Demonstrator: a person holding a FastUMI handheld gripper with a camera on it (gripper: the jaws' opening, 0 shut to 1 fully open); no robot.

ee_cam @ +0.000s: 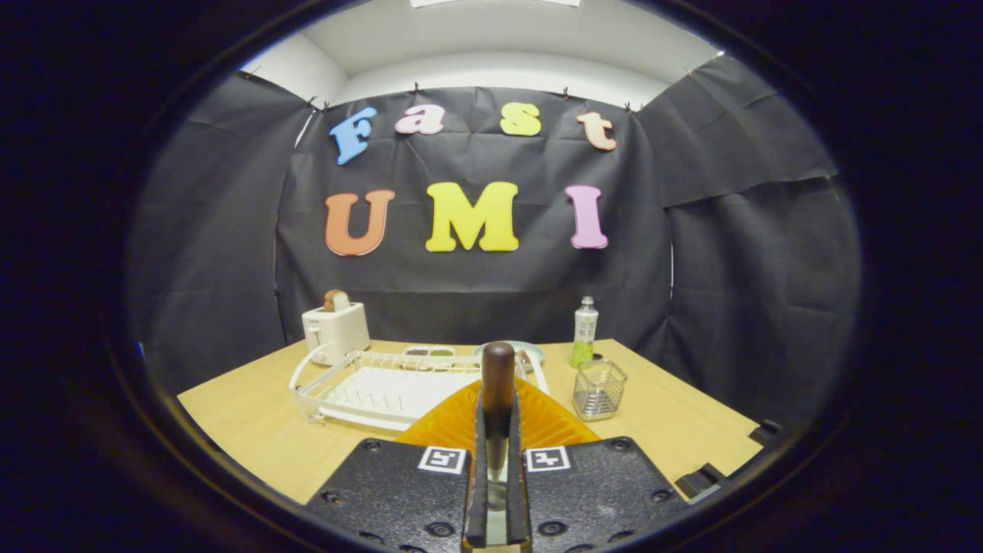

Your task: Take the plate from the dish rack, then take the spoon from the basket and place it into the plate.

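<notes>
My gripper point(498, 442) is shut on the spoon point(498, 376). Its dark brown handle stands up between the two fingers, and its metal part runs down between them. An orange ribbed plate point(445, 424) lies on the wooden table directly under and just ahead of the fingers, which hide part of it. Beyond the plate and a little to the left sits the white wire dish rack point(384, 388), with nothing standing in it. The small clear mesh basket point(599, 389) stands to the right of the rack, beyond the fingers.
At the table's back left stands a white toaster point(335, 330) with a slice of bread in it. A green and white bottle point(584, 332) rises behind the basket. A small dish point(530, 352) and a little tray point(428, 353) lie behind the rack. Black cloth walls the booth.
</notes>
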